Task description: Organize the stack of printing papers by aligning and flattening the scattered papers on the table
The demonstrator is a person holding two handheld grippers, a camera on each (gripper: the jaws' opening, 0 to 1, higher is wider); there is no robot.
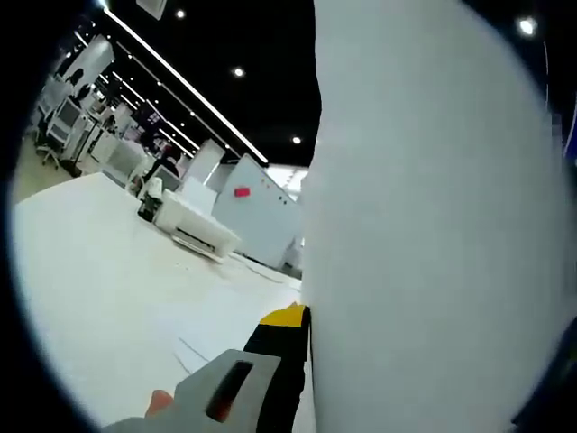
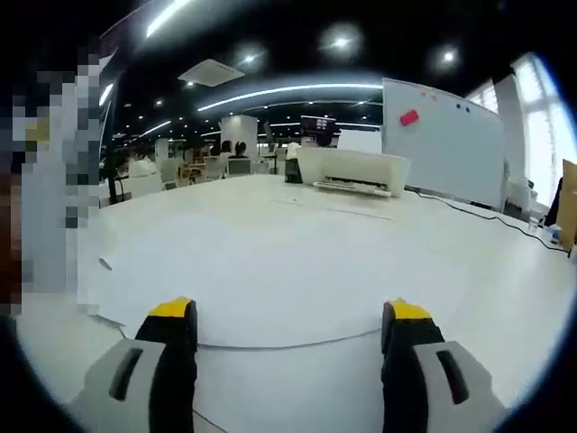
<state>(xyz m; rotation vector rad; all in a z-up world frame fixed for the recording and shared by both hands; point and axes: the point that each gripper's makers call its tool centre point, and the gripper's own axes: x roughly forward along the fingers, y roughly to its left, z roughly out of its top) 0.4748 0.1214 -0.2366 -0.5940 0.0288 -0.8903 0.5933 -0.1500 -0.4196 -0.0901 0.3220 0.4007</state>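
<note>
Paper [image 2: 270,280] lies flat on the white table [image 2: 505,262] straight ahead of our right gripper [image 2: 293,329], its curved near edge running crosswise just beyond the two yellow-tipped jaws. Those jaws stand wide apart with nothing between them, hovering close above the table. We cannot tell the sheet's long axis, since the fisheye bends its outline, but its broad face points up and it spreads away from the claw toward the far side.

In the left gripper view, a large white sheet [image 1: 433,225] stands on edge right against the one jaw we can see, rising from beside the claw to the top of the view. Our left gripper [image 1: 287,327] seems to be holding it, yet the second jaw is hidden behind the paper, so we cannot tell its state for sure.

We judge we are mid-gathering: one sheet lifted, another to be squared. The next move probably calls for laying the upright sheet down onto the flat one and nudging the edges level.

Beyond the paper, ahead of the right claw, sits a printer [image 2: 352,170], with a whiteboard [image 2: 446,135] off to its right.
</note>
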